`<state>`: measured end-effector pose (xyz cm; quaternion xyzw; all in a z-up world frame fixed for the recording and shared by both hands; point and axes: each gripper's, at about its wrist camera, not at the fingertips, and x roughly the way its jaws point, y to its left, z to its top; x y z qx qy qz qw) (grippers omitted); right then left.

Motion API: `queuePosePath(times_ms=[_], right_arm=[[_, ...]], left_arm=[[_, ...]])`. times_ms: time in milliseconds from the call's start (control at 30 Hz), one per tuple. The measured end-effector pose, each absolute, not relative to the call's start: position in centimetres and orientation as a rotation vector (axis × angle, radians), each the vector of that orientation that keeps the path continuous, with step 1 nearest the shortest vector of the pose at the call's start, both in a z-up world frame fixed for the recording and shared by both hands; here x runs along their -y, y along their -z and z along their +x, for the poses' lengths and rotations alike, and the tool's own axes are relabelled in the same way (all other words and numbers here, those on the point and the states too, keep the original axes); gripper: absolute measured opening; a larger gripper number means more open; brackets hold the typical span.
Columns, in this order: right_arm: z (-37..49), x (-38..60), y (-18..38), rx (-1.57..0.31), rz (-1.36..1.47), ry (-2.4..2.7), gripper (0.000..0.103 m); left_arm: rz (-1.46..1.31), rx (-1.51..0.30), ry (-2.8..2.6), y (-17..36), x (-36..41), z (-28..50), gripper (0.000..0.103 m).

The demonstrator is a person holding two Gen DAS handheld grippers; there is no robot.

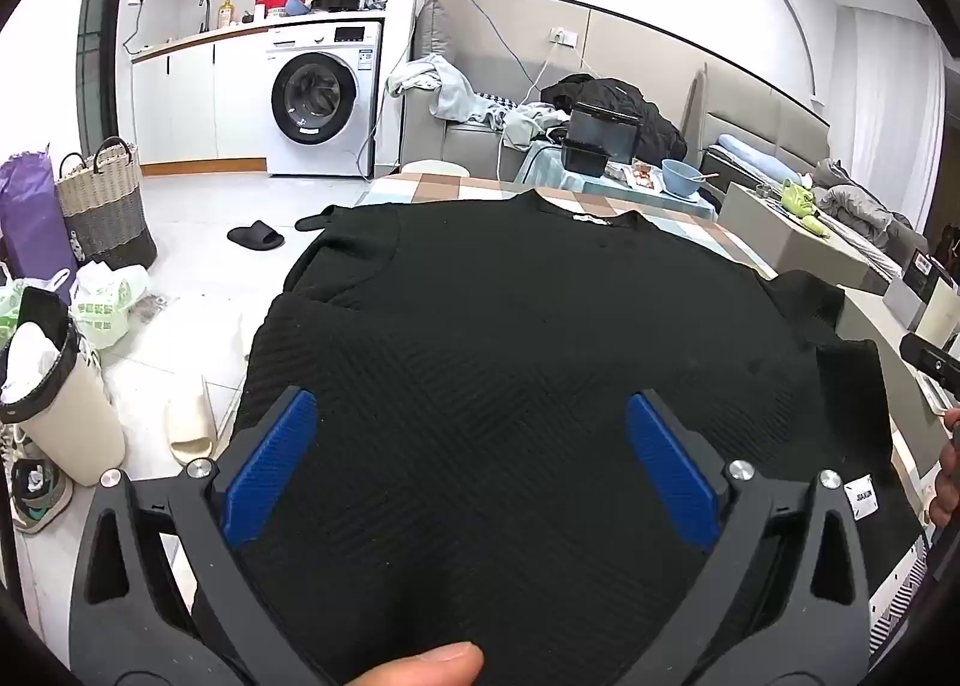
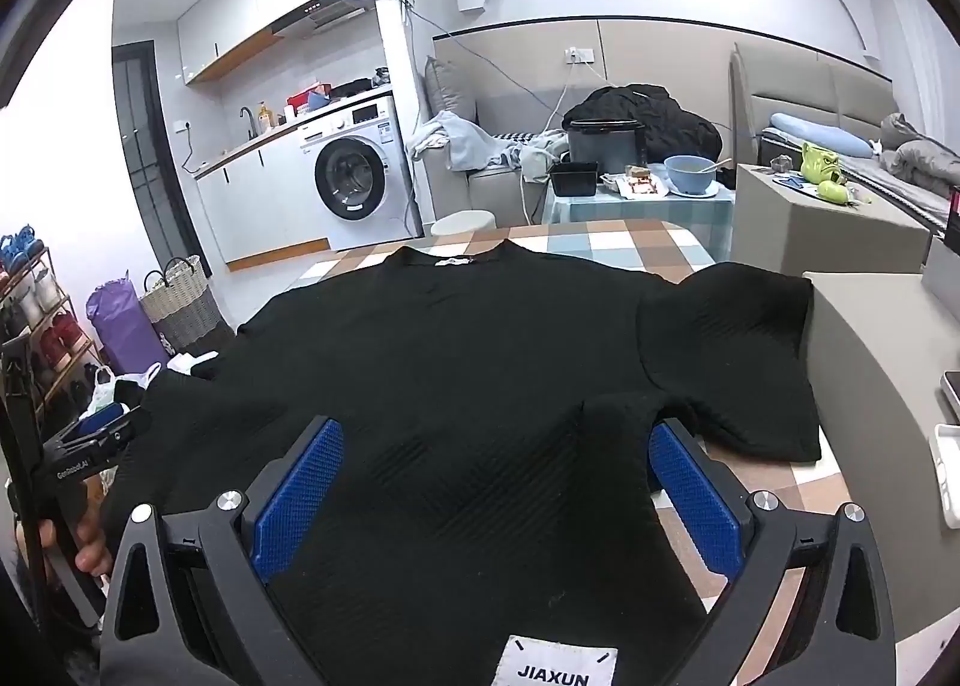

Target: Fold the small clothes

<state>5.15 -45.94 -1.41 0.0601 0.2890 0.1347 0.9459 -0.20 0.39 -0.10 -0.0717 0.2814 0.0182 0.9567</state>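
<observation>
A black ribbed short-sleeved top (image 1: 510, 338) lies spread flat on the checked tablecloth (image 1: 432, 185), collar at the far side. It also shows in the right wrist view (image 2: 468, 362), with its right sleeve (image 2: 738, 350) spread out and a white label (image 2: 555, 662) at the near hem. My left gripper (image 1: 471, 428) is open over the near hem, blue pads (image 1: 270, 464) wide apart. My right gripper (image 2: 495, 458) is open over the near hem too, blue pads (image 2: 297, 497) wide apart. Neither holds cloth.
A washing machine (image 1: 324, 98) stands at the back left. A sofa with piled clothes (image 1: 612, 110) is behind the table. A bowl (image 2: 690, 173) and black box (image 2: 573, 176) sit on a side table. A bin (image 1: 54, 392), slippers (image 1: 192, 422) and basket (image 1: 102, 200) are on the floor at left. Grey cabinets (image 2: 882, 362) stand at right.
</observation>
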Motion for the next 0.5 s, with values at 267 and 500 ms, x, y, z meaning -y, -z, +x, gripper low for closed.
queuePosePath(times_ms=[267, 500], right_arm=[[4.9, 45.51, 1.07, -0.586, 0.13, -0.277, 0.103], [4.28, 45.27, 0.74, -0.563, 0.114, -0.261, 0.103]], left_arm=[[-0.144, -0.578, -0.042, -0.34, -0.51, 0.06, 0.102], [-0.143, -0.579, -0.036, -0.4, 0.14, 0.02, 0.102]])
